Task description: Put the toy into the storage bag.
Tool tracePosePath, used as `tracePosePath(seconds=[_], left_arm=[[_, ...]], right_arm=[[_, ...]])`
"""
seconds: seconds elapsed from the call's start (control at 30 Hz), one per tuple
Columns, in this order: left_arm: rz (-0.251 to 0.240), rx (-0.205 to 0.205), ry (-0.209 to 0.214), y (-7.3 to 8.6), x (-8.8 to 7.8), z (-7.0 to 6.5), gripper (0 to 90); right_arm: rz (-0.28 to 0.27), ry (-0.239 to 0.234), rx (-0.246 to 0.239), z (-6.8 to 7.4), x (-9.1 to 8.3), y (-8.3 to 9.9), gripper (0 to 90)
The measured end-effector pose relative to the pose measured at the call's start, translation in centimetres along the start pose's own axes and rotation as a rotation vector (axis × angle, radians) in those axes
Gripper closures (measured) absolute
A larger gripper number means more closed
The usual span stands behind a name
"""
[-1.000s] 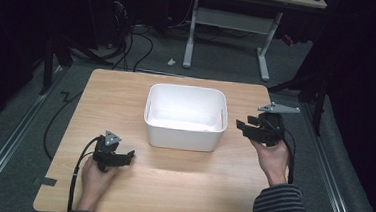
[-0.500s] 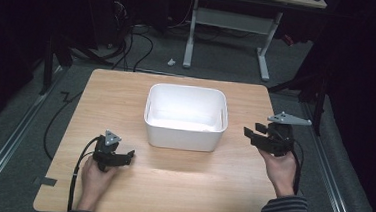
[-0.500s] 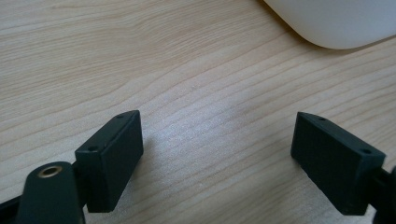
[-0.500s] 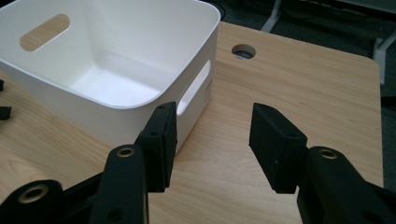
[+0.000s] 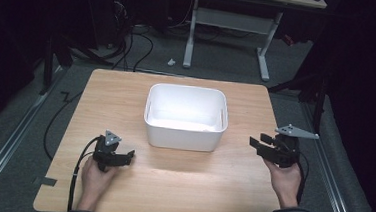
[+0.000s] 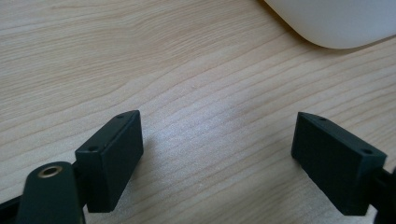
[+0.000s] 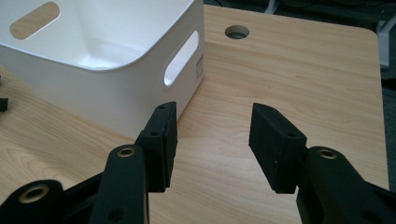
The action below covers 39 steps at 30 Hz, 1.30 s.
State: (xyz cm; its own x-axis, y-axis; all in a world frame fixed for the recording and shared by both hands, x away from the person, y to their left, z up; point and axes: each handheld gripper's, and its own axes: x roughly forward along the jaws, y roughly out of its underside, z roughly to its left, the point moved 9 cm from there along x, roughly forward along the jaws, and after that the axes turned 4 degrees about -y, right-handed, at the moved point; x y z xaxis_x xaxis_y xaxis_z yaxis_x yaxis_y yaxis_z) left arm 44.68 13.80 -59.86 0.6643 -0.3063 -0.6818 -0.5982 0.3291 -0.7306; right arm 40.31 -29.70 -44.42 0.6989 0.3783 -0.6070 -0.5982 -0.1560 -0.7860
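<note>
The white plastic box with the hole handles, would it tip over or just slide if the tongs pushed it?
The white plastic box would probably slide rather than tip: it looks wide, low and flat-bottomed on the smooth wooden table. It seems empty, so likely light. Its thin walls look stiff, though they might flex slightly.

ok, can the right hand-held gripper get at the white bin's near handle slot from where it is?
Probably yes. The right hand-held gripper is open and empty, with bare table between it and the white bin; the handle slot faces it unobstructed.

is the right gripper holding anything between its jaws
No, the right gripper has open jaws with only bare table between them, beside the white bin.
</note>
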Motion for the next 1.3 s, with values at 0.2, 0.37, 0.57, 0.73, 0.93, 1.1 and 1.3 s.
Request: tracePosePath(seconds=[0.2,0.37,0.57,0.73,0.93,1.1,1.3], left_arm=[[0.001,0.000,0.001,0.0,0.0,0.0,16.6],[0.000,0.000,-0.001,0.0,0.0,0.0,16.6],[0.001,0.000,0.000,0.0,0.0,0.0,16.6],[0.001,0.000,0.001,0.0,0.0,0.0,16.6],[0.001,0.000,0.001,0.0,0.0,0.0,16.6],[0.001,0.000,0.001,0.0,0.0,0.0,16.6],[0.001,0.001,0.001,0.0,0.0,0.0,16.5]], right_arm=[[-0.001,-0.009,0.020,-0.3,0.2,1.3,52.3],[0.011,-0.017,0.045,-0.5,0.9,2.5,52.2],[0.025,-0.022,0.052,-0.5,1.8,3.8,52.3],[0.026,-0.035,0.085,-0.6,2.6,4.7,52.4],[0.036,-0.038,0.097,-0.5,3.6,5.6,52.4],[0.053,-0.042,0.107,-0.4,4.5,6.3,52.4],[0.071,-0.038,0.102,-0.1,5.4,7.2,52.0]])
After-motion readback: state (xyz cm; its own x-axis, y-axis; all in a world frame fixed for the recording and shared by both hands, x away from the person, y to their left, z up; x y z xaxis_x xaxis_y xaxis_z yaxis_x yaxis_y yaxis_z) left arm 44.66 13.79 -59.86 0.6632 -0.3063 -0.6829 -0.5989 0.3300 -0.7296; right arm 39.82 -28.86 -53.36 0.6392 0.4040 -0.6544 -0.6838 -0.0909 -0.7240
